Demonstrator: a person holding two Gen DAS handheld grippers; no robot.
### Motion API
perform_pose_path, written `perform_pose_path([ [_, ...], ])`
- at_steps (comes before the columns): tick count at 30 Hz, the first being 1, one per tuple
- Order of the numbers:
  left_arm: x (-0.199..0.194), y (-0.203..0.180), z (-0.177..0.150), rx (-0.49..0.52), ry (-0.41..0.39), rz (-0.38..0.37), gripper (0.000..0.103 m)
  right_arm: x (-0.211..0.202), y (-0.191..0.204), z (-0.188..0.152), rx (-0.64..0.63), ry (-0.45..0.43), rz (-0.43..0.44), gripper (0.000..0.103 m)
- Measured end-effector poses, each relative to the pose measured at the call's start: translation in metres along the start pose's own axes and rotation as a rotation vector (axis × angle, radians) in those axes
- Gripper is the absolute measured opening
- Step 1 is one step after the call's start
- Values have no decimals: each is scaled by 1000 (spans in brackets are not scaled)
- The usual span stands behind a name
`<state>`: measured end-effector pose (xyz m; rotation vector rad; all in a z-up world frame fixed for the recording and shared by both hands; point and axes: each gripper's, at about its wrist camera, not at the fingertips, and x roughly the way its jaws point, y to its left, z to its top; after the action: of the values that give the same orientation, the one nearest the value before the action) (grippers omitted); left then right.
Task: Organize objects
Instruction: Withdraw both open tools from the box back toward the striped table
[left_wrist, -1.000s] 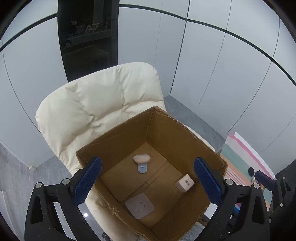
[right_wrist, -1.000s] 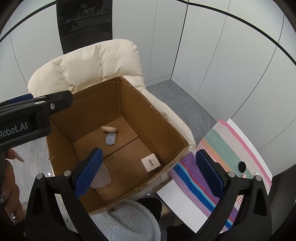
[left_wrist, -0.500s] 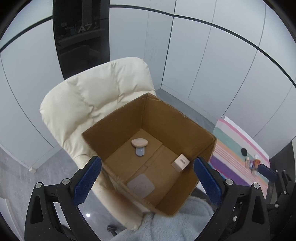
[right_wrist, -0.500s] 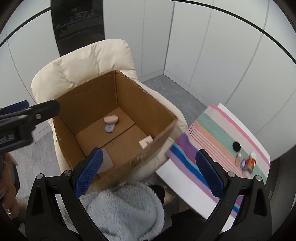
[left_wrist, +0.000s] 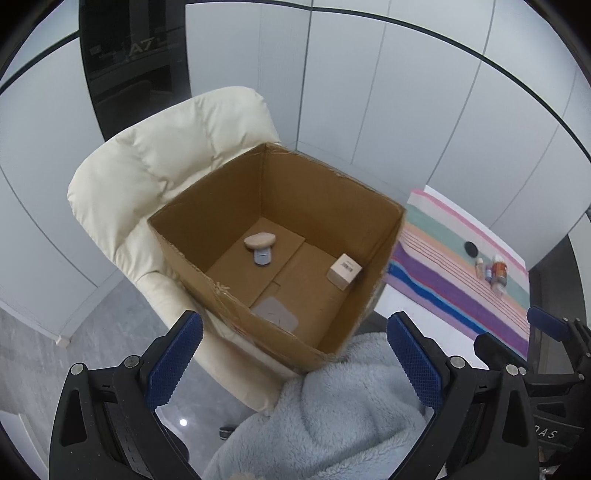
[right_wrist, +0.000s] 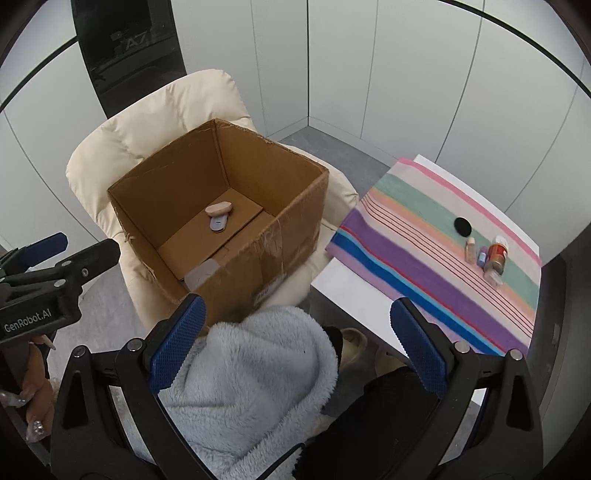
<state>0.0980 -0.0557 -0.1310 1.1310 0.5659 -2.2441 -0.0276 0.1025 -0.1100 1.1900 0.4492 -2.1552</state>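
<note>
Ahead of the left gripper (left_wrist: 295, 354), whose blue fingers (left_wrist: 175, 356) stand wide apart with nothing between them, an open cardboard box (left_wrist: 207, 229) sits on a cream padded chair (left_wrist: 155, 166). On the box floor, beyond the left finger, a beige oval piece (left_wrist: 259, 240) lies touching a small grey-blue piece (left_wrist: 262, 256) just nearer the camera. A small white carton (left_wrist: 345, 271) stands in the box's right corner, beyond the right finger, and a flat grey square (left_wrist: 275, 310) lies on the floor near the front wall, between the two fingers. A pale blue fleece (left_wrist: 332, 413) fills the space between the fingers, just below the box's near corner. The right gripper (right_wrist: 293, 343) is likewise spread wide and empty, with the same fleece between its fingers (right_wrist: 177, 339). Beyond its right finger a striped cloth (right_wrist: 424, 266) covers a white table (right_wrist: 351, 291) standing beside the chair. On the cloth's far part, well apart from both grippers, lie a black disc (right_wrist: 462, 226), a small beige bottle (right_wrist: 470, 249), a small blue bottle (right_wrist: 481, 257) and an orange-labelled bottle (right_wrist: 496, 258), the three bottles close together and the disc a little beyond them. Left of the right gripper's left finger, the left gripper's black body shows, with a hand (right_wrist: 35, 398) gripping its handle.
</note>
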Motion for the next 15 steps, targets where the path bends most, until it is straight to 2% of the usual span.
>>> perform_pose_path([
  [6, -12, -13, 1, 28, -24, 2, 101, -16, -12, -6, 26, -23, -5, 102],
  [15, -9, -45, 4, 101, -8, -19, 101, -30, -36, -15, 78, -46, -21, 102],
])
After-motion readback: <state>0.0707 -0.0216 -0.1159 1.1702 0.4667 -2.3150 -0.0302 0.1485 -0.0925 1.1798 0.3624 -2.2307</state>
